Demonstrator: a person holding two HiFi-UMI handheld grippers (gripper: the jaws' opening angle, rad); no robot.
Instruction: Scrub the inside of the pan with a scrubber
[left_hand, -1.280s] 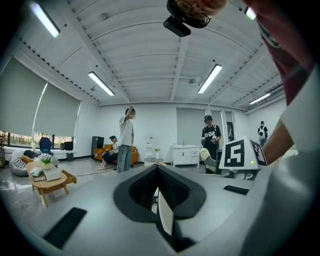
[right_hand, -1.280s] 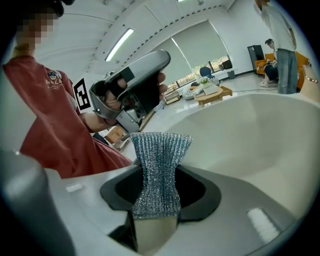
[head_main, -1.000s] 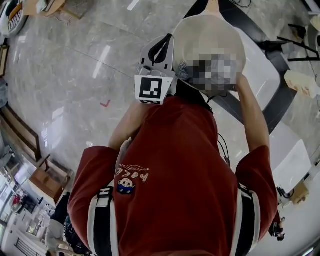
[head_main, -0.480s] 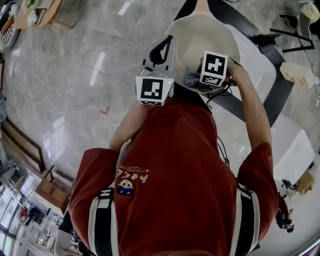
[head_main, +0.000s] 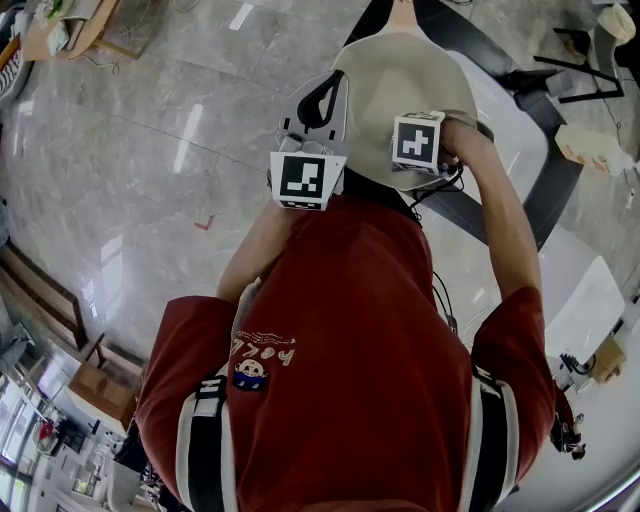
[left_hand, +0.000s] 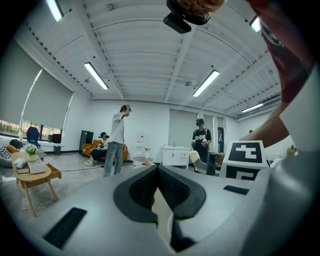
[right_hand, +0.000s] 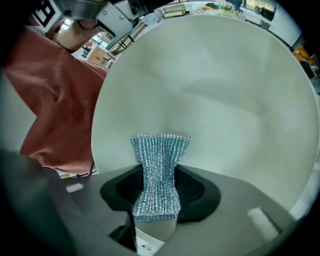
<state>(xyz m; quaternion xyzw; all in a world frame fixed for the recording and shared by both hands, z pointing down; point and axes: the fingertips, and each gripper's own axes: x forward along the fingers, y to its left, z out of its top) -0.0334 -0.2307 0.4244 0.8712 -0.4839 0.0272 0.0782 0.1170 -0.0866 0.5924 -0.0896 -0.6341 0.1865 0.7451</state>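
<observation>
The right claw (right_hand: 161, 186) is clamped on the scrubber (right_hand: 160, 150), a strip of blue-silver mesh pinched at its waist between the dark pads. The scrubber's free end fans out past the tips and lies against the pale inner wall of the pan (right_hand: 215, 85), which fills most of the right gripper view. In the head view this claw's marker cube (head_main: 418, 140) sits over the lower part of the pan's bowl, and the person's right hand (head_main: 462, 140) grips behind it.

The left claw (left_hand: 158, 172) has its jaws drawn together at the tips, with a thin pale strip caught between the pads. That strip is probably the pan's rim, though the left gripper view alone does not settle it. In the head view the left claw lies along the pan's left edge, its own marker cube (head_main: 304, 178) just below.

The pan is held up in front of the person, its handle (head_main: 404, 12) pointing away from them. Below it are a white surface (head_main: 530, 140) and the grey marble floor (head_main: 130, 150). The person's red shirt (head_main: 350, 350) fills the lower half of the head view. Beyond the left claw, two people (left_hand: 117, 142) stand far off in a bright room.
</observation>
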